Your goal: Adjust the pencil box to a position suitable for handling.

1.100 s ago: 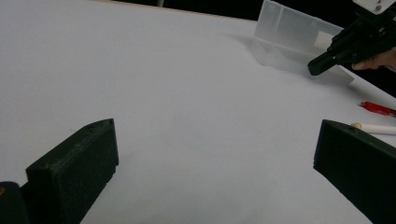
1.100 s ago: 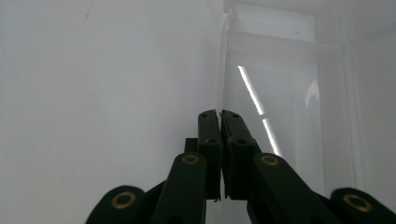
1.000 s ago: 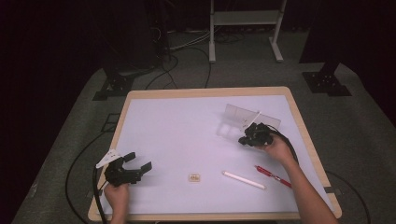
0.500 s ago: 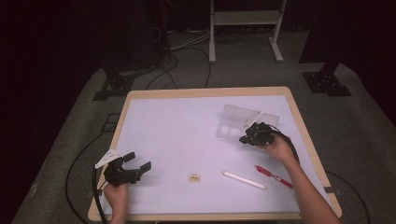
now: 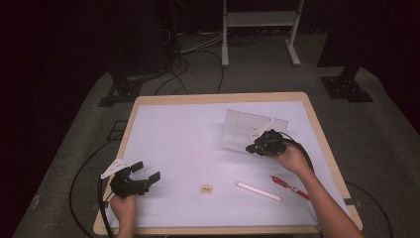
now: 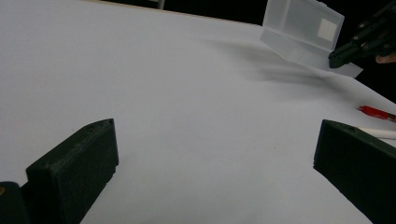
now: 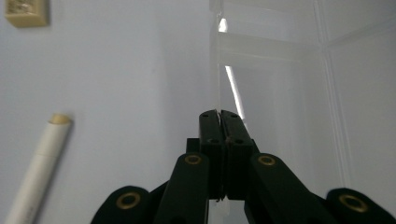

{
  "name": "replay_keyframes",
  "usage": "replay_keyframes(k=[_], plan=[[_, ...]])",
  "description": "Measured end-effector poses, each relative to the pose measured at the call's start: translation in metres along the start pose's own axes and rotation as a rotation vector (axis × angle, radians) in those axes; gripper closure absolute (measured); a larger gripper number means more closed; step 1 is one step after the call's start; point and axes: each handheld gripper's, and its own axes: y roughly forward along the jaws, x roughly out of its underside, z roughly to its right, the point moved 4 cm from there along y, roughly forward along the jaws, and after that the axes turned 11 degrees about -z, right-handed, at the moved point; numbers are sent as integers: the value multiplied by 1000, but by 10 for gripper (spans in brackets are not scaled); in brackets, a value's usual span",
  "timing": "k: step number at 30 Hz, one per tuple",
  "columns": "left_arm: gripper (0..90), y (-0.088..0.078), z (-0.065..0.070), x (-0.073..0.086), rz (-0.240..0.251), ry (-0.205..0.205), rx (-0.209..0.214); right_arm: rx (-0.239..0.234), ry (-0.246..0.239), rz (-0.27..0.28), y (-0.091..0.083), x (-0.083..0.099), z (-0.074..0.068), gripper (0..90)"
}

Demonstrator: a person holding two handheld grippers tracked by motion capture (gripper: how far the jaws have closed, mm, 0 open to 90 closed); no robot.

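Since a second ago we have tilted the clear box (image 5: 250, 130) up, right gripper (image 5: 258, 147) clamped on its wall, left gripper (image 5: 141, 174) wide open.

Dim lab or recording studio, white-topped desk (image 5: 188, 134) with wooden rim on grey carpet, black cables (image 5: 198, 54) snaking over floor at 12 o'clock, white metal stand (image 5: 260, 20) behind, black equipment bases (image 5: 346, 89) at 2 o'clock.

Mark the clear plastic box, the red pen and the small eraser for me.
clear plastic box (image 5: 247, 130), high view, on its raised clear panel.
red pen (image 5: 289, 187), high view, mid-barrel.
small eraser (image 5: 206, 188), high view, its top face.
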Motion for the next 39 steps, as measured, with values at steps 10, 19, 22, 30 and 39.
replay_keyframes(k=[10,19,22,30,39], plan=[[0,-1,0,0,4,0,4,-59,-104,8,10,-34,-31,880],[0,-2,-1,0,12,-9,7,-108,-142,27,20,-54,-46,879],[0,-2,-1,0,10,-8,6,-128,-141,10,27,-56,-49,877],[0,-2,-1,0,12,-7,6,-164,-127,1,37,-56,-53,875],[0,-2,-1,0,12,-8,9,-178,-124,-18,48,-55,-58,885]])
